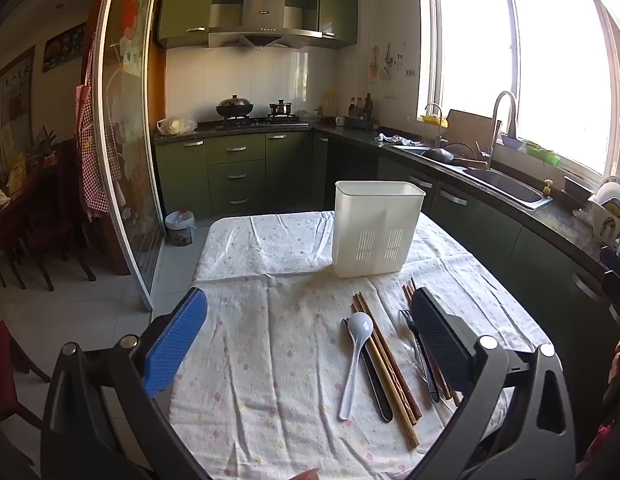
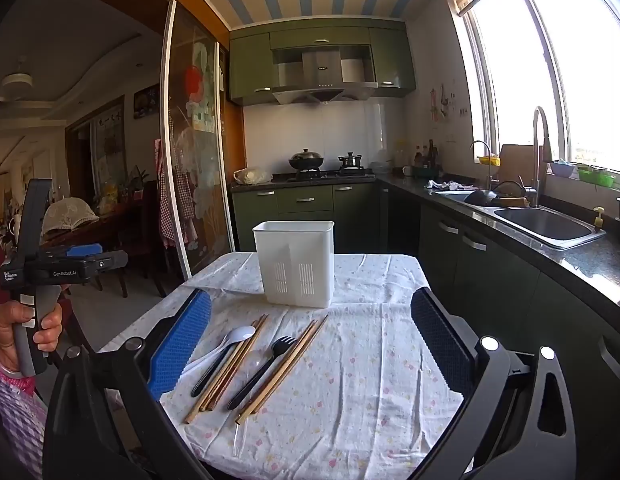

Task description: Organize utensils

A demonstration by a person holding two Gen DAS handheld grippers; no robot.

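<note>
Our right gripper (image 2: 310, 336) gapes empty (left likewise); we'd pinch the light, slippery white plastic spoon (image 2: 230, 340) mid-handle.

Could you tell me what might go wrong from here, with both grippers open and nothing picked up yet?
1. The white spoon, chopsticks and black fork lie side by side, some touching, so closing on one may drag its neighbours.
2. The tablecloth is wrinkled; pads scraping it could bunch it and shift the utensils.
3. The white holder stands free and looks light; a utensil caught on its rim might tip it.
</note>
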